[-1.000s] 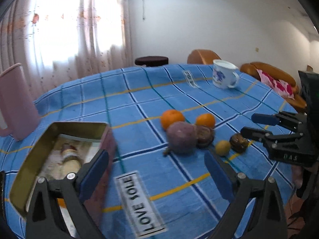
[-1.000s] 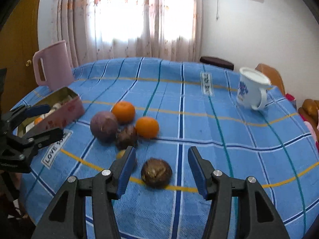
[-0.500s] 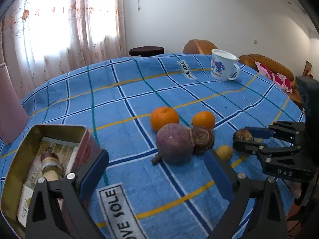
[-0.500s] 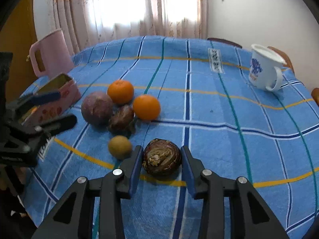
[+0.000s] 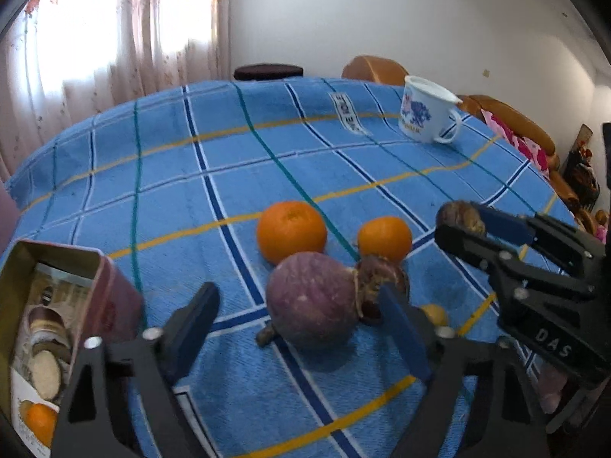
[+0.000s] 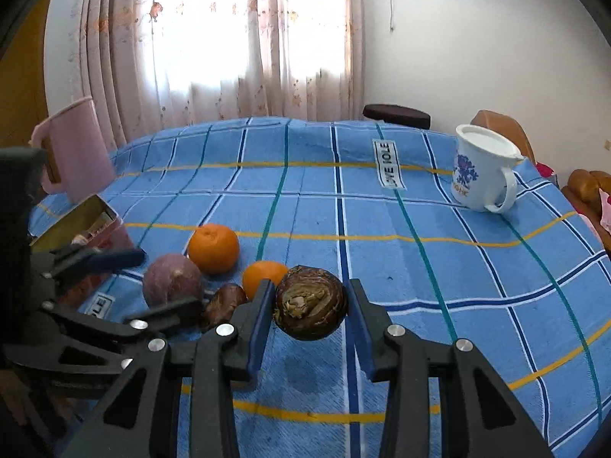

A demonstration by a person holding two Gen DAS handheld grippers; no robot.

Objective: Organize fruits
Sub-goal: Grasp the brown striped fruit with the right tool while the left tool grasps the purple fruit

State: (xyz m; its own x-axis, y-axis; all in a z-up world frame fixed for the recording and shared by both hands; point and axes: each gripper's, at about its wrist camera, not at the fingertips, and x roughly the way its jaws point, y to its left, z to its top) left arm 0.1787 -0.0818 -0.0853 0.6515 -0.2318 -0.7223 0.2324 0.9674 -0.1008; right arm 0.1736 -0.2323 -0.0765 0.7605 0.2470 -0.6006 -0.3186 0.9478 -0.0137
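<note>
— Two oranges, the big orange (image 5: 291,230) and the small orange (image 5: 384,237), sit on the table (image 5: 229,175). What covers it?

— A blue checked cloth (image 6: 477,267) with yellow, green and dark blue lines. A white mug (image 6: 482,168) with a blue picture stands at about two o'clock from the fruit. A pink jug (image 6: 76,152) stands at ten o'clock, by the tin box (image 5: 57,305) that holds snacks and one more orange.

— And the room?

— White walls, pale curtains (image 6: 229,38) with bright light behind, a dark stool (image 6: 396,114) and brown chairs past the table's far edge.

— What are the tongs doing?

— The right tongs (image 6: 309,309) are clenched on a brown round fruit (image 6: 310,307), lifted off the cloth. The left tongs (image 5: 298,316) are closing, with the purple fruit (image 5: 313,297) between them, not pressed yet. A dark brown fruit (image 5: 382,278) touches the purple one at three o'clock, and a little yellow fruit (image 5: 433,313) lies just beside that.
</note>
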